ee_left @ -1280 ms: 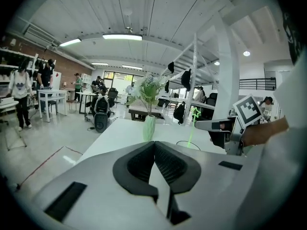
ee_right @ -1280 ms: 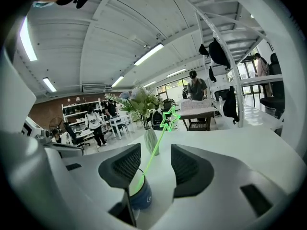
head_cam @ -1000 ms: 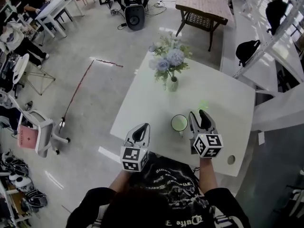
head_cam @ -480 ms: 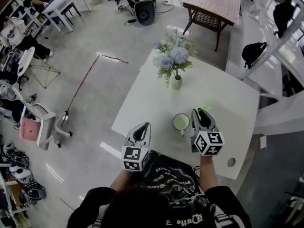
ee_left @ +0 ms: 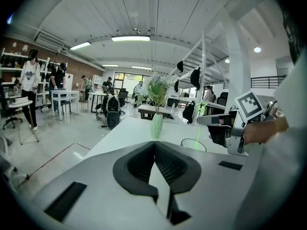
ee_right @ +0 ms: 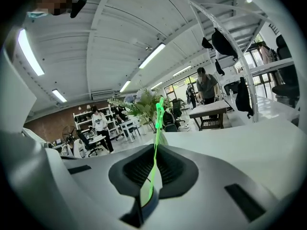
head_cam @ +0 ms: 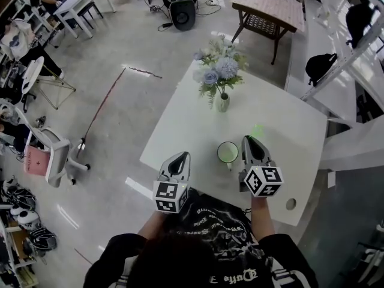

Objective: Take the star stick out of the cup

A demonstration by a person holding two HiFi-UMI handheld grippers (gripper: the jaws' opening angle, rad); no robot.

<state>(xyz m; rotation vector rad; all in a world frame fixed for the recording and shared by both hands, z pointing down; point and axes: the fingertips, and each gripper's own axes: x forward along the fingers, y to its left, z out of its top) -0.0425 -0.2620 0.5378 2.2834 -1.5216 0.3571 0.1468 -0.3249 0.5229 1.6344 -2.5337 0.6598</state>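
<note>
The right gripper (head_cam: pixel 250 141) is in the lower middle of the head view, just to the right of the cup (head_cam: pixel 227 153). In the right gripper view its fingers (ee_right: pixel 171 167) are closed on the thin green stick (ee_right: pixel 154 166). They have just been closing, and the stick stands between them and is pressed from both sides. The stick goes up and out of the fingers, a little tilted, and its star end is above the tips. In the left gripper view the stick (ee_left: pixel 197 137) goes down from the right gripper (ee_left: pixel 207 121) toward the cup rim (ee_left: pixel 194 141), so the lower end seems to be in the cup, but the very end cannot be seen.

The cup is white with green colour inside. It stands on the white desk (head_cam: pixel 288 128), close to the lower edge of the desk.

The left gripper (head_cam: pixel 182 156) is to the left of the cup, apart from it, over the lower left edge of the desk. Its fingers (ee_left: pixel 173 163) are together and nothing is between them.

A vase (head_cam: pixel 222 104) with blue and white flowers (head_cam: pixel 215 71) stands in the upper part of the desk, well apart from the cup.
</note>
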